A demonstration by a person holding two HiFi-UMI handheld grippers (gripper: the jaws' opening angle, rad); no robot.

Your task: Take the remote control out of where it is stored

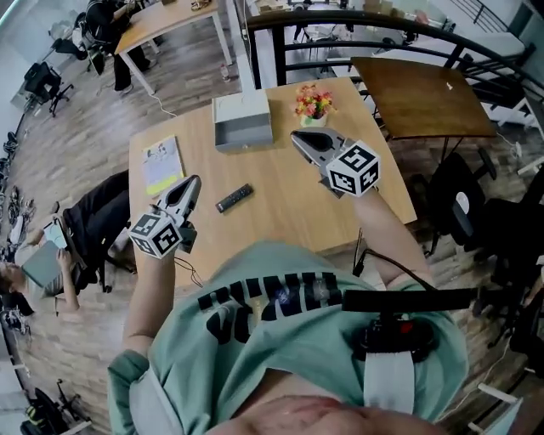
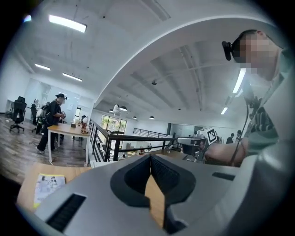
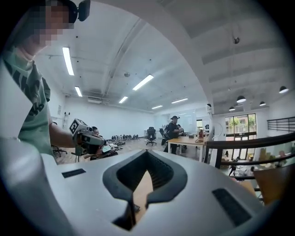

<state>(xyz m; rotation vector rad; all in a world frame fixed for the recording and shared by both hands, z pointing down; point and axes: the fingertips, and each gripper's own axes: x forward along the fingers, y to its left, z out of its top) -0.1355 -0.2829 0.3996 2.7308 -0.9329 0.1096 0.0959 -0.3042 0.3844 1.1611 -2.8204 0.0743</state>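
Note:
The black remote control lies flat on the wooden table, in front of an open grey box whose inside looks empty. My left gripper hovers to the left of the remote, apart from it, jaws shut with nothing between them. My right gripper is held above the table to the right of the box, near the flowers, and is also shut and empty. In the left gripper view the closed tips of the left gripper point level across the room. The right gripper looks the same in its own view.
A small pot of flowers stands at the table's far side beside the box. A yellow booklet lies at the left edge. A black railing runs behind the table, with a darker table at right. People sit and stand further off.

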